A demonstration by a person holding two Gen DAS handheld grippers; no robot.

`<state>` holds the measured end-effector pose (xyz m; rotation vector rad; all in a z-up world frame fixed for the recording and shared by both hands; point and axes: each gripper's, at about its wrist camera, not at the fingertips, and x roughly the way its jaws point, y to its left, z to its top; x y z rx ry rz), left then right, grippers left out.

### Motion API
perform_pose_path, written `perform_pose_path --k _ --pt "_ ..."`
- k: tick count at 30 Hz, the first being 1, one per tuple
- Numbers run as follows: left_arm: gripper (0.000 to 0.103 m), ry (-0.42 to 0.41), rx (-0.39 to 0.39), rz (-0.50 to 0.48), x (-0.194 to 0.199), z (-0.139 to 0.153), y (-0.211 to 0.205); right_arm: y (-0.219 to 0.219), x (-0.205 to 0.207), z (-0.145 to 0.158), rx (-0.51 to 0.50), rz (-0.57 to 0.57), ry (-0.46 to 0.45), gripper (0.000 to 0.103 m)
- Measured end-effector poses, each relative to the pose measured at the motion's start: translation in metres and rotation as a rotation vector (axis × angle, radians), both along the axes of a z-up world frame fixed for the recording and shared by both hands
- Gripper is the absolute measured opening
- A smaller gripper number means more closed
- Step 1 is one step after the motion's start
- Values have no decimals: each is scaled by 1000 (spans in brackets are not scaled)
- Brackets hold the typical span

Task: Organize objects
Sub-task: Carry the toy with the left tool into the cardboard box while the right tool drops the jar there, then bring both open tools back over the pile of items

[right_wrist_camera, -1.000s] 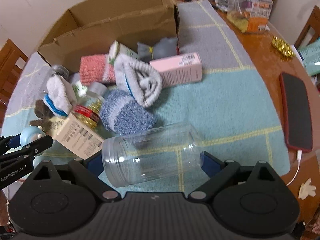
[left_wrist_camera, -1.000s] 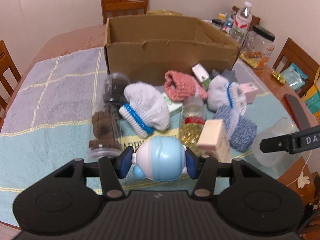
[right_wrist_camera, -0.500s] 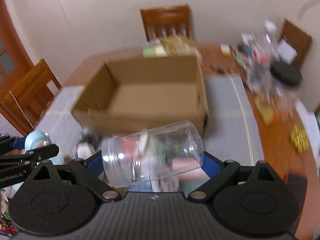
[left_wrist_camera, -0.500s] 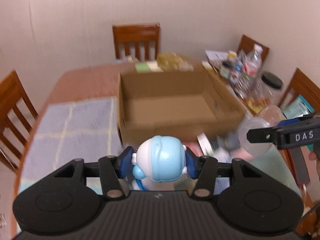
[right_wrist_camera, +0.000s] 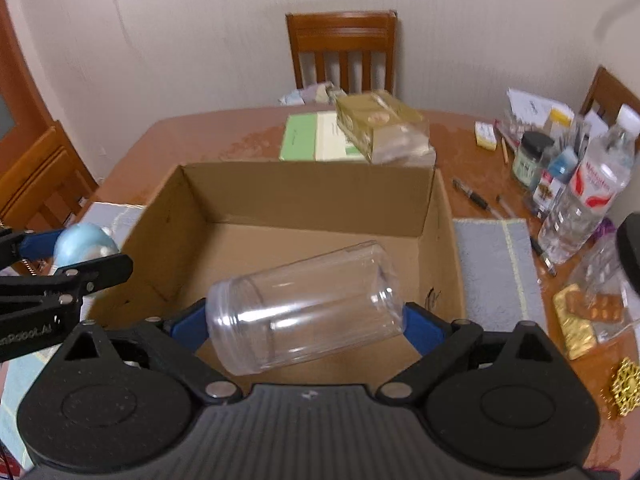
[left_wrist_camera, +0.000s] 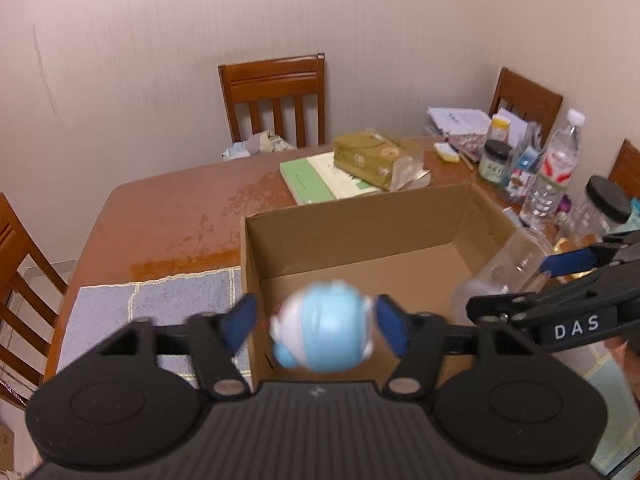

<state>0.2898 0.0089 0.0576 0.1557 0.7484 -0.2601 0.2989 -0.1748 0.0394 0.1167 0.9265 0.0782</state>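
An open cardboard box point(left_wrist_camera: 360, 216) stands on the table, empty inside; it also shows in the right wrist view point(right_wrist_camera: 312, 200). My left gripper point(left_wrist_camera: 316, 326) is open over the box's near left corner. A blue and white round toy point(left_wrist_camera: 324, 330) sits blurred between the spread blue pads point(left_wrist_camera: 390, 328), apart from them. The toy also shows at the left of the right wrist view point(right_wrist_camera: 84, 244). My right gripper point(right_wrist_camera: 306, 318) is shut on a clear plastic jar point(right_wrist_camera: 304, 306), held sideways above the box. The jar shows in the left wrist view point(left_wrist_camera: 504, 272) at the box's right side.
A green notebook point(left_wrist_camera: 316, 178) and a gold packet point(left_wrist_camera: 376, 158) lie behind the box. Bottles and jars point(right_wrist_camera: 576, 196) crowd the table's right side. Grey towel point(left_wrist_camera: 152, 304) lies left of the box. Chairs point(left_wrist_camera: 276, 96) ring the table.
Both grippers rose from the pile and moved forward over the box. The left jaws have opened and the toy has come free, blurred. The right still holds the jar.
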Motion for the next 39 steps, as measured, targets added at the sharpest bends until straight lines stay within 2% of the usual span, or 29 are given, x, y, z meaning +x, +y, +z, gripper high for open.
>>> perform_pose_path --k 2,4,6,11,14,15,19,23,30,39 --pt "86 -17 22 -11 1 -3 -2 -1 1 -6 8 -2 7 102" --pt "90 -30 40 -12 1 -4 -3 -3 0 -7 12 -11 3 103" --pt "91 -36 39 -19 -1 -2 -3 -5 -4 -3 20 -14 -11 103" --pt "96 -50 27 -25 -20 6 -2 -14 -32 8 65 -2 -120 103" --pt "96 -59 32 -26 -38 8 -1 -13 -59 10 60 91 -199 103" --pt "96 -68 37 -25 -46 8 -2 -11 -67 10 39 115 -200 103" --pt "96 -91 41 -25 -78 6 -2 -4 -101 5 -23 144 -153 103" --pt "96 -43 27 -5 -112 -2 0 -4 -143 -8 -25 131 -120 103" --pt "96 -19 41 47 -183 -23 6 -8 -211 -45 -35 88 -51 103" --pt "97 36 46 149 -245 -52 19 -11 -255 -72 -24 17 -14 103"
